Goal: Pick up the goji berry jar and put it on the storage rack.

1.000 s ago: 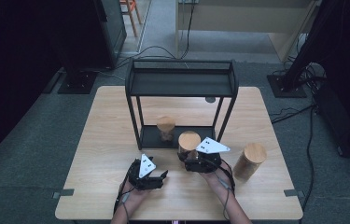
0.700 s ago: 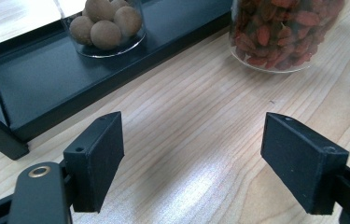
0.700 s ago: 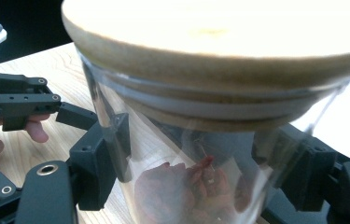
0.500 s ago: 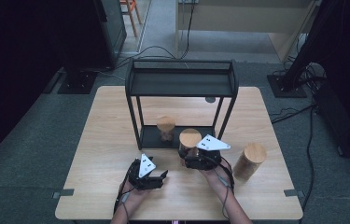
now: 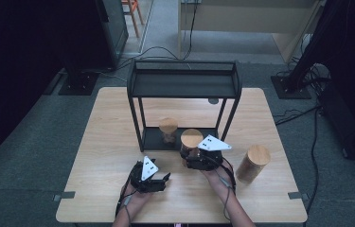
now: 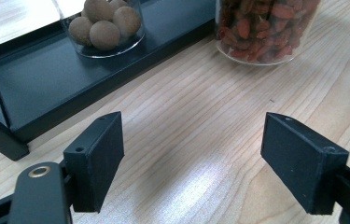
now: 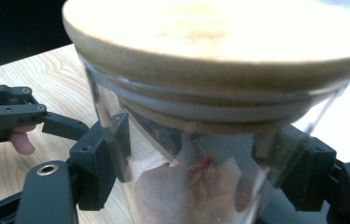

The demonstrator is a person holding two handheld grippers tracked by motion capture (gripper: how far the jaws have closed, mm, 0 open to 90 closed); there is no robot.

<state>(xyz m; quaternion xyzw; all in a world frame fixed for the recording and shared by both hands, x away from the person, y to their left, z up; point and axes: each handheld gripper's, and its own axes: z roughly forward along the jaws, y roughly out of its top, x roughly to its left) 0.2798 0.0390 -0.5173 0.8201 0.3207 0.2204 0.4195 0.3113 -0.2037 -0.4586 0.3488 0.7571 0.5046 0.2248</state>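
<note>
You have three wooden-lidded glass jars on the table [image 5: 99,142]: your right gripper [image 5: 190,153] is clamped around the jar of red berries [image 5: 191,142], standing just at the rack's [image 5: 182,85] front edge. A second jar [image 5: 168,129] sits on the rack's bottom shelf at 10 o'clock from it, and a third jar [image 5: 253,163] stands at its 4 o'clock. Your left gripper [image 5: 158,174] rests at its 8 o'clock, jaws apart and empty.

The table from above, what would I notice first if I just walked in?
Probably the black metal shelf standing in the middle of the wooden table, with a jar of round brown balls on its bottom tray. Just in front, the right tool grips a wood-lidded jar of red berries.
</note>
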